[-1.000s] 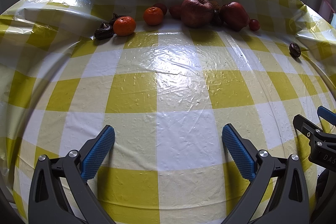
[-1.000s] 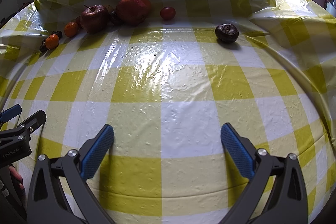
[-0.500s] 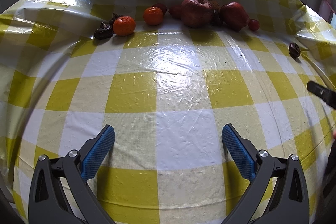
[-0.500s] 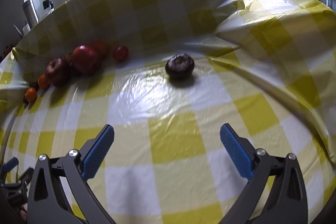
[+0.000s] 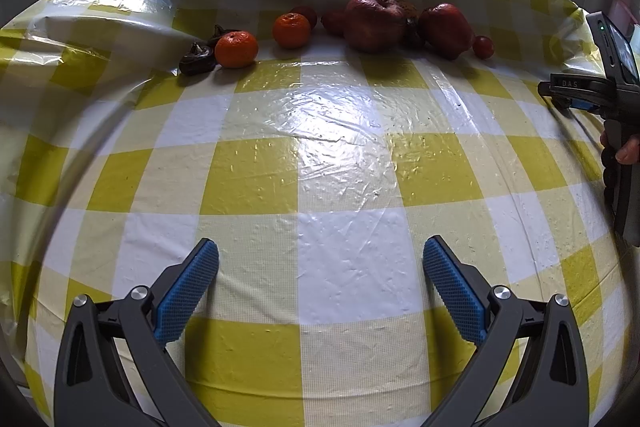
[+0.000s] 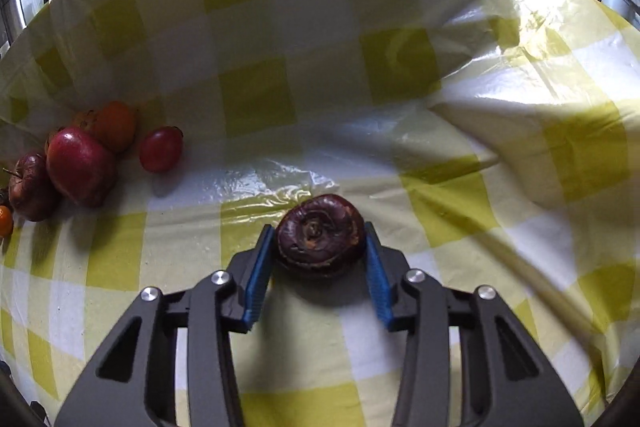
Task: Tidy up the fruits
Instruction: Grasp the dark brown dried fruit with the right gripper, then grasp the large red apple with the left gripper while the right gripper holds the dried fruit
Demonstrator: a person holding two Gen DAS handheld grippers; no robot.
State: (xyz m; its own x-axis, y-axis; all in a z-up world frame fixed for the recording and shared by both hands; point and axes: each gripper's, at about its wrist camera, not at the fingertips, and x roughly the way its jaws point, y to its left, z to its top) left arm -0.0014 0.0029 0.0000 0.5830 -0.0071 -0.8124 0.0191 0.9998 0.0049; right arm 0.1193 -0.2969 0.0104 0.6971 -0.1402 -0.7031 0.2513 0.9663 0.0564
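A: Since a moment ago, right gripper moved up to the dark fruit, fingers now clamped on it, apart from the fruit row.

B: Gripping stage, seemingly. Next: lift, carry to row. Left gripper spread wide, empty.

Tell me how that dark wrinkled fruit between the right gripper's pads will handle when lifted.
The dark fruit looks shrivelled, so probably soft and light; squeeze gently. Its rounded, flattish shape may slip between the right gripper pads, which sit at its sides. On the glossy tablecloth it could roll.
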